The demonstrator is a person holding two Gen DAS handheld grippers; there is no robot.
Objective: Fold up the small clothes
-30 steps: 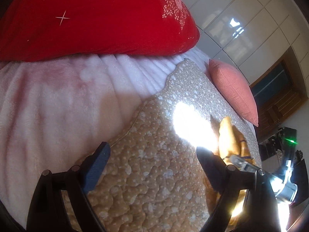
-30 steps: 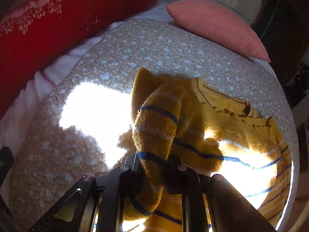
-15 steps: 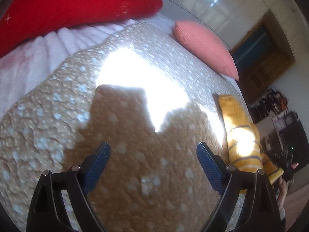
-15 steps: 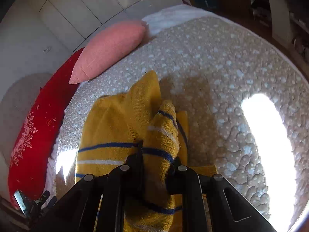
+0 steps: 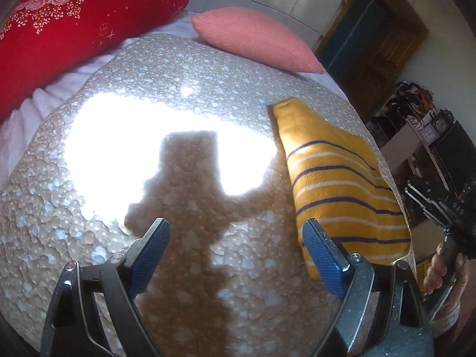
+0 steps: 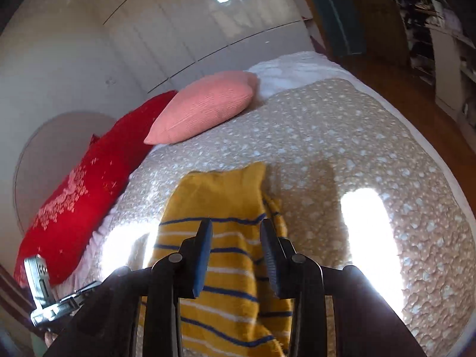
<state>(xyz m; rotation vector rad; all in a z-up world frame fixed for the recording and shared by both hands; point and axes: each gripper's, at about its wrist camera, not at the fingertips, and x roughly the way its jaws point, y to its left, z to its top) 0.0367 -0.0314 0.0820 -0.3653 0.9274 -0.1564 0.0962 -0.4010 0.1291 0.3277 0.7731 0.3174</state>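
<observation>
A small yellow sweater [image 6: 226, 238] with blue and white stripes lies folded on the beige quilted bedspread [image 6: 342, 136]. In the left wrist view the sweater [image 5: 336, 178] lies at the right, just past my right fingertip. My left gripper [image 5: 235, 232] is open and empty above the bedspread [image 5: 178, 89]. My right gripper [image 6: 235, 235] is open, its jaws apart just above the sweater, holding nothing. The right gripper's body [image 5: 440, 205] and the hand holding it show at the far right of the left wrist view.
A red pillow [image 5: 68, 20] and a pink pillow [image 5: 253, 38] lie at the head of the bed, by the white tiled wall. A wooden door [image 5: 372, 44] and cluttered shelves [image 5: 416, 113] stand beyond the bed's right side. Bright sun patches fall on the bedspread.
My right gripper was shut on a fold of the sweater; it has laid it down and opened. My left gripper stayed open and swung right, toward the sweater.
</observation>
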